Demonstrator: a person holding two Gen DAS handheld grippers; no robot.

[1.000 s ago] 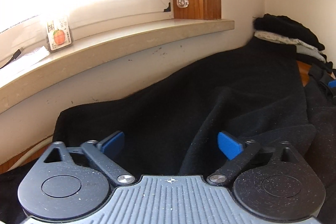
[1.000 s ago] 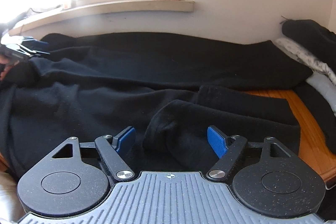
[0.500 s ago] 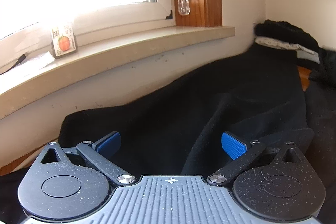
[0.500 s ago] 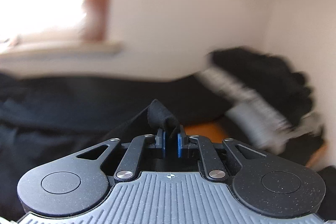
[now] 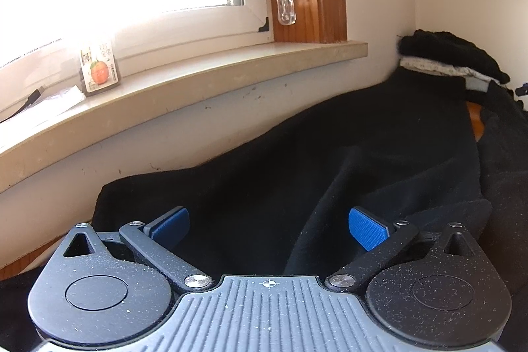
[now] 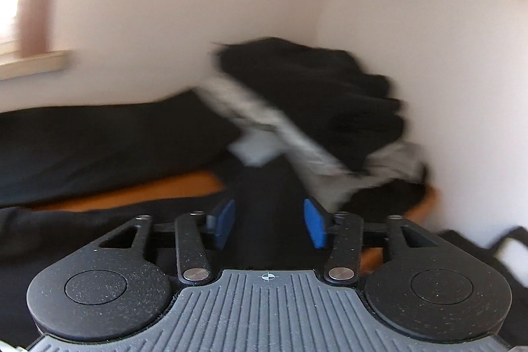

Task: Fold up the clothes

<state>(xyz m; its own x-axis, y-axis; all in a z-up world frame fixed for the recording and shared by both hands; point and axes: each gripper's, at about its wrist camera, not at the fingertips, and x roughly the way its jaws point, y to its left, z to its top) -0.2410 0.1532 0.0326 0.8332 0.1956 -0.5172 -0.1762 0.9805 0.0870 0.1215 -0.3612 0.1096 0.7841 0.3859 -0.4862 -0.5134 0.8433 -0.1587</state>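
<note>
My left gripper [image 5: 269, 228] hangs wide open over a black garment [image 5: 330, 154] spread along the wall beneath the window sill [image 5: 198, 78], nothing between its blue pads [image 5: 366, 233]; my right gripper [image 6: 269, 221], blurred in its own view, has just been opening its jaws and now stands about half open, dark cloth showing in the gap between the pads, which do not appear to press on it. The garment lies on an orange-brown wooden table [image 6: 148, 187], its long axis running beside the wall from near my left gripper towards the far corner, where a pile of clothes [image 6: 313, 108], black over pale grey, sits against the walls. In the left wrist view the far end looks squared off and touches that pile; which end is hem or waist I cannot tell. I judge the fabric soft, thick and limp, fleece-like by its matt nap: light to lift, not slippery, certain to sag and drag folds with it. A raised ridge [image 5: 333, 200] runs up from between my left pads. Best hold, in my judgement, is a pinch at an edge or corner, one gripper at each end, not on the loose middle
</note>
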